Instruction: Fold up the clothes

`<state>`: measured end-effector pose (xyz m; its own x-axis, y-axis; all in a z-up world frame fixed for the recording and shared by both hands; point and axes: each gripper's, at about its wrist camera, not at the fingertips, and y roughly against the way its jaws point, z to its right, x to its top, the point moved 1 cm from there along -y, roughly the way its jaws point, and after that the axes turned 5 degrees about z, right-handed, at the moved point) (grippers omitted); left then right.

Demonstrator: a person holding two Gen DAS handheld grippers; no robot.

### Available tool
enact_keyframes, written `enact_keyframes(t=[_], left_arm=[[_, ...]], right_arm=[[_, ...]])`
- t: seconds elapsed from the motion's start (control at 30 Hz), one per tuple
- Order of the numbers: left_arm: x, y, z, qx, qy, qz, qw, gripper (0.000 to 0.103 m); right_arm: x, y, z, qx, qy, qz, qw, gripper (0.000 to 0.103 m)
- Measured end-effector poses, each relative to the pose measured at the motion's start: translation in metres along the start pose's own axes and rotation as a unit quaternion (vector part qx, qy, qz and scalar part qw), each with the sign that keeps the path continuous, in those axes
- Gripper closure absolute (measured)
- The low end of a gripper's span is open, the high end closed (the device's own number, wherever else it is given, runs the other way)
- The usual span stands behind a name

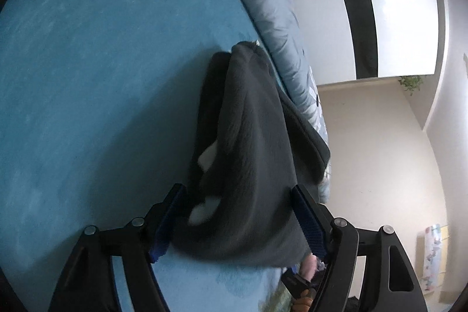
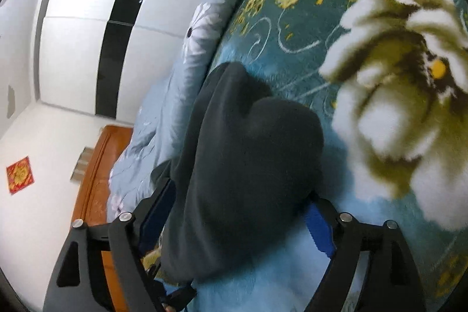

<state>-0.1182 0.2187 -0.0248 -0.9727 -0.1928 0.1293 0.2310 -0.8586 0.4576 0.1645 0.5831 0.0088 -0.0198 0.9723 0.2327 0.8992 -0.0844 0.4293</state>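
A dark grey fleece garment (image 1: 251, 154) lies bunched on a blue plush blanket (image 1: 102, 78). In the left wrist view my left gripper (image 1: 238, 190) has its jaws wide apart, with the garment's bulk between the blue pads (image 1: 307, 224); the pads stand beside the cloth without pinching it. A white patch (image 1: 204, 209) shows in a fold. In the right wrist view the same garment (image 2: 245, 165) fills the gap of my right gripper (image 2: 242, 195), whose jaws also stand wide apart around it. The other gripper's tip shows at the bottom of each view.
A pale blue floral quilt (image 1: 278, 28) runs along the blanket's far edge. The blanket has a large white and olive flower pattern (image 2: 403, 95) on teal. A white wardrobe with a black stripe (image 2: 122, 28) and a wooden bed frame (image 2: 96, 180) stand beyond.
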Motion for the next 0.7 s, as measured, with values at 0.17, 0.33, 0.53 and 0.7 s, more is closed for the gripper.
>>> enact_keyframes(t=[0.17,0.33,0.53,0.7], left_arm=[[0.001,0.001,0.004,0.019,-0.003,0.014,0.9997,0.037],[0.000,0.004,0.010,0.036,-0.008,0.025,0.9990,0.065],[-0.031,0.040,0.017,0.035,-0.045,0.002,0.9983,0.068],[-0.074,0.086,-0.006,0.028,-0.077,-0.035,0.9960,0.068]], right_arm=[[0.004,-0.002,-0.002,-0.014,-0.010,0.024,1.000,0.026],[0.011,0.005,-0.005,-0.019,-0.013,0.030,0.999,0.072],[0.004,0.040,-0.025,0.001,0.027,0.026,0.999,0.080],[-0.026,0.089,-0.018,0.006,0.057,0.004,0.998,0.080]])
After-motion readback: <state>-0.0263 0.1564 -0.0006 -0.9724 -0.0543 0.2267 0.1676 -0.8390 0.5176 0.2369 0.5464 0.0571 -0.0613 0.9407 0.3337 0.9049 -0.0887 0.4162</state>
